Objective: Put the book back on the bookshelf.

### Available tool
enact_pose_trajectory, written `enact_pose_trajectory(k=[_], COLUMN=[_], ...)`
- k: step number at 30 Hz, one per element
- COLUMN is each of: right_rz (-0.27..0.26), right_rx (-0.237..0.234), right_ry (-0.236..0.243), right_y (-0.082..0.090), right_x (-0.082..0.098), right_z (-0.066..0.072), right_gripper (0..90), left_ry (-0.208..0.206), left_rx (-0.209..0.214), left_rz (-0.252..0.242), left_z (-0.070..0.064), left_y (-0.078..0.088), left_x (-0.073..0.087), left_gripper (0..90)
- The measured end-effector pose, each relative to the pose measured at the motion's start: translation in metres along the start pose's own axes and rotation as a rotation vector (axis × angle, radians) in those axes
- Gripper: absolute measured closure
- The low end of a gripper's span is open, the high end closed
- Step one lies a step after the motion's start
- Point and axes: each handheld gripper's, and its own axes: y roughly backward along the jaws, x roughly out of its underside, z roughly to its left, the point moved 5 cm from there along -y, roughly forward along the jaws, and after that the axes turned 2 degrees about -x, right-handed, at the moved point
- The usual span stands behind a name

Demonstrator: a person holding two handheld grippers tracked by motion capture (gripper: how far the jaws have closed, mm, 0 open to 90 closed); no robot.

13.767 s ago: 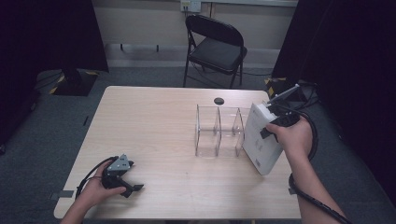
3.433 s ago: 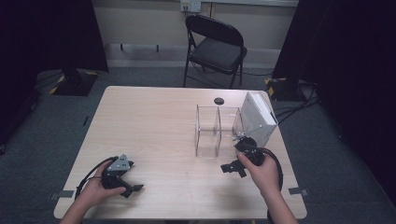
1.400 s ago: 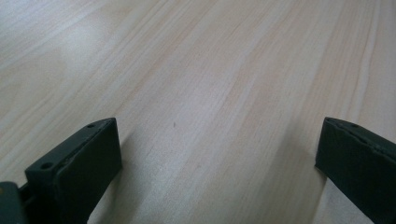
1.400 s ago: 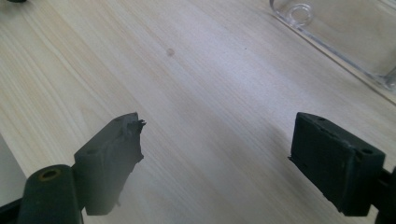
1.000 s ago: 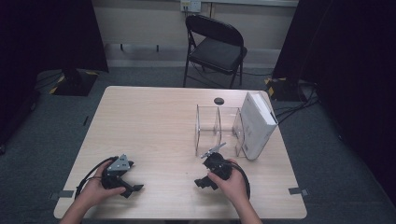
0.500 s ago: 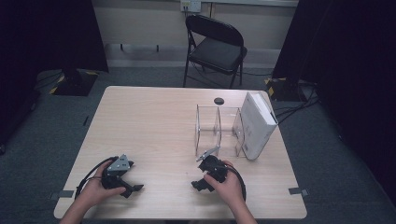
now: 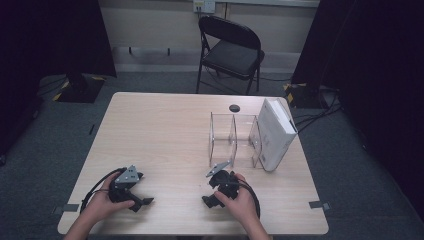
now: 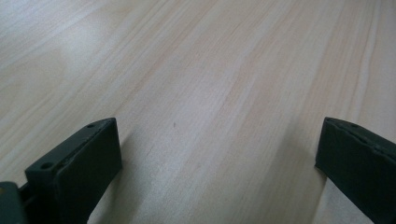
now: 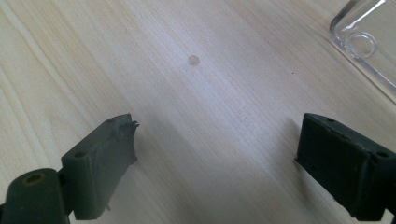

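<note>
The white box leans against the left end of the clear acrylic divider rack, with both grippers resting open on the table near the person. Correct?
Not quite. In the high view the white box leans against the right end of the clear acrylic divider rack, not the left. The rest holds: the left gripper and right gripper rest open on the table.

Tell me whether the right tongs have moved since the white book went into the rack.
Yes. The right tongs have come back from the white book toward the table's near edge, left of the clear rack, empty, their jaws just opening.
</note>
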Motion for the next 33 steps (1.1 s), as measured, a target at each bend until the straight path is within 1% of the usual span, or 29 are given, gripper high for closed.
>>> enact_pose_trajectory(k=[5, 8, 11, 12, 13, 17, 25, 32, 33], right_rz=[-0.021, -0.03, -0.051, -0.056, -0.065, -0.08, -0.187, -0.237, -0.237], right_rx=[0.016, 0.017, 0.013, 0.018, 0.024, 0.026, 0.034, 0.039, 0.041], right_ry=[0.005, 0.006, 0.003, -0.002, 0.004, -0.003, -0.011, -0.015, -0.016], right_y=[-0.002, -0.002, -0.002, -0.002, -0.002, -0.002, -0.003, -0.004, -0.004], right_x=[0.0, 0.001, 0.001, 0.002, 0.002, 0.003, 0.01, 0.014, 0.015], right_z=[0.001, 0.002, 0.002, 0.003, 0.002, 0.003, 0.003, 0.004, 0.004], right_gripper=[10.1, 10.1, 10.1, 10.1, 10.0, 9.9, 10.0, 9.8, 9.9], left_ry=[-0.001, -0.001, -0.001, 0.0, 0.0, 0.0, 0.0, 0.0, -0.001], left_rx=[-0.001, -0.001, -0.001, 0.0, 0.0, -0.001, -0.001, -0.001, -0.001], left_rz=[0.001, 0.002, 0.003, 0.002, 0.002, 0.002, 0.002, 0.002, 0.002], left_z=[0.0, 0.0, 0.0, 0.0, 0.0, 0.0, 0.0, 0.0, 0.0], left_y=[0.0, 0.0, 0.0, 0.0, 0.0, 0.0, 0.0, 0.0, 0.0], left_x=[0.0, 0.0, 0.0, 0.0, 0.0, 0.0, 0.0, 0.0, 0.0], left_gripper=[0.0, 0.0, 0.0, 0.0, 0.0, 0.0, 0.0, 0.0, 0.0])
